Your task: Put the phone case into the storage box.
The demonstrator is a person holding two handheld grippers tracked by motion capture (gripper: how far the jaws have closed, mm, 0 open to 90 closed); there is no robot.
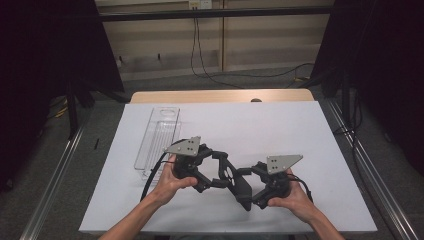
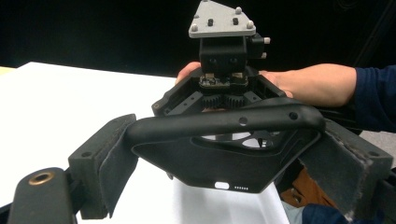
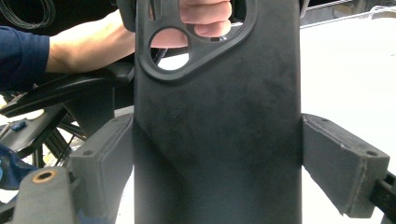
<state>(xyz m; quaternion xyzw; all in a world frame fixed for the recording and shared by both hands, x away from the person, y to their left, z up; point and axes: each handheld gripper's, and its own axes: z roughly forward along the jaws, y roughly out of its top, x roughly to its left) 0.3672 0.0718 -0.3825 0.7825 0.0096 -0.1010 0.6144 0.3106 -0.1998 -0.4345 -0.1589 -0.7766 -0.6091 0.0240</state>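
Black phone case (image 1: 235, 179), clamped between both grippers.
Matte black, soft-looking, with a rounded triangular camera cutout and a port slot on one end. Held clear of the table, gripped across its width by the right gripper (image 3: 217, 158); pinched by the left gripper (image 2: 224, 154) at its sides, cutout end nearest it.

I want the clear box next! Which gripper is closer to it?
Left. The left gripper is just right of the clear box. The right gripper is farther right, past the black phone case both hold.
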